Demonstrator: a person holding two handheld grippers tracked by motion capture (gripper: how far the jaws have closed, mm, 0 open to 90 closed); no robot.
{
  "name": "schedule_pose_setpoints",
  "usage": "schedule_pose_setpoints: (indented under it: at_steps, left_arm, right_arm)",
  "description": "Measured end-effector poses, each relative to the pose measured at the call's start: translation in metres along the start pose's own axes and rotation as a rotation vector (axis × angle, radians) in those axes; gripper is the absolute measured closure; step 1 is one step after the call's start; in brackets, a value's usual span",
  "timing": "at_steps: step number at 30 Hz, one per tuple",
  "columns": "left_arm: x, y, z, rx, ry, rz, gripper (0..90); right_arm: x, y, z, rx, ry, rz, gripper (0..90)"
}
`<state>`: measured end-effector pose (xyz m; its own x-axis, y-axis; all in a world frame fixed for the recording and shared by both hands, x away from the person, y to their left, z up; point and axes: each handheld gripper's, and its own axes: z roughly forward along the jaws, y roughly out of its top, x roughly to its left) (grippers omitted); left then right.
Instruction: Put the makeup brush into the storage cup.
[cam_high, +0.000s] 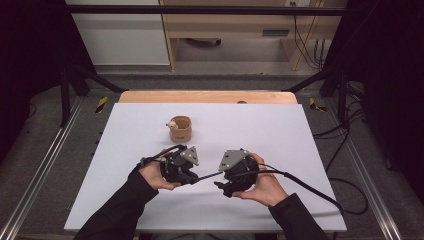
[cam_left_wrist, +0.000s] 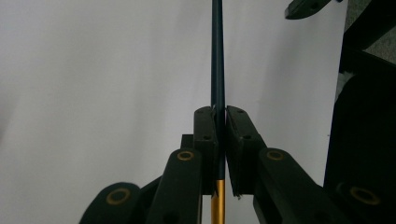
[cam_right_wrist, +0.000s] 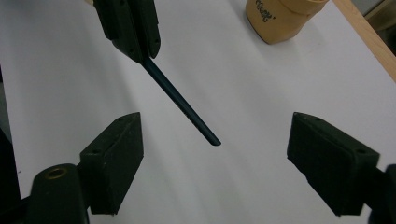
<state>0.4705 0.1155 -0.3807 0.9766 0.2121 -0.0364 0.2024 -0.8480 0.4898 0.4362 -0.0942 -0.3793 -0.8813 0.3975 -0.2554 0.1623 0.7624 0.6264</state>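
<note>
the pencil (cam_right_wrist: 182, 105), dark with a yellow end, is held above the white table (cam_high: 300, 150) near its front edge, pinched near that end by the left gripper (cam_left_wrist: 220, 122), jaws pressed tight on it. its free tip points between the spread jaws of the right gripper (cam_right_wrist: 215, 154), which touch nothing. judged step: handover. advise centring the right pads on the shaft, closing squarely, and releasing the left only once the grip is firm. the tan cup (cam_high: 180, 128) stands toward the table's far edge.
</note>
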Motion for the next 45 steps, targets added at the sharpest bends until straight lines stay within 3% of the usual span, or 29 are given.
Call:
schedule_pose_setpoints:
  at_steps: [6, 10, 20, 29, 30, 32, 35, 36, 37, 38, 39, 40, 45]
  left_arm:
    - [-0.001, 0.003, 0.001, 0.012, -0.012, -0.005, 83.2]
    - [-0.002, 0.004, 0.002, 0.020, -0.019, -0.008, 83.2]
    - [-0.002, 0.009, 0.004, 0.020, -0.023, -0.025, 83.2]
    - [-0.003, 0.013, 0.006, 0.021, -0.039, -0.045, 83.2]
    - [-0.003, 0.013, 0.006, 0.020, -0.039, -0.044, 83.2]
    - [-0.004, 0.014, 0.005, 0.024, -0.035, -0.040, 83.2]
    - [-0.008, 0.016, 0.007, 0.000, -0.055, -0.071, 83.2]
    - [-0.008, 0.016, 0.007, 0.003, -0.053, -0.059, 83.1]
    - [-0.011, 0.017, 0.008, -0.014, -0.047, -0.086, 83.2]
    - [-0.022, 0.018, 0.016, -0.131, -0.056, -0.216, 83.2]
    - [-0.027, 0.020, 0.020, -0.192, -0.052, -0.283, 83.2]
    - [-0.010, 0.019, 0.006, 0.020, -0.057, -0.029, 83.2]
    - [-0.013, 0.020, 0.006, 0.000, -0.051, -0.023, 83.2]
  right_arm:
    - [0.004, 0.004, 0.001, 0.022, 0.024, -0.054, 27.1]
    - [0.006, 0.006, 0.004, 0.029, 0.026, -0.051, 28.9]
    - [0.011, 0.008, 0.011, 0.060, 0.033, -0.168, 40.8]
    - [0.014, 0.008, 0.016, 0.064, 0.039, -0.221, 49.4]
    - [0.014, 0.009, 0.017, 0.068, 0.045, -0.247, 52.2]
    - [0.015, 0.009, 0.018, 0.070, 0.039, -0.250, 53.1]
    - [0.016, 0.009, 0.021, 0.072, 0.045, -0.291, 54.6]
    - [0.016, 0.009, 0.022, 0.066, 0.053, -0.325, 56.8]
    - [0.018, 0.009, 0.022, 0.077, 0.056, -0.318, 57.7]
    - [0.018, 0.009, 0.022, 0.077, 0.056, -0.318, 57.7]
    - [0.017, 0.009, 0.023, 0.066, 0.056, -0.349, 59.0]
    - [0.019, 0.008, 0.023, 0.077, 0.050, -0.344, 61.7]
    - [0.020, 0.008, 0.023, 0.090, 0.061, -0.370, 65.4]
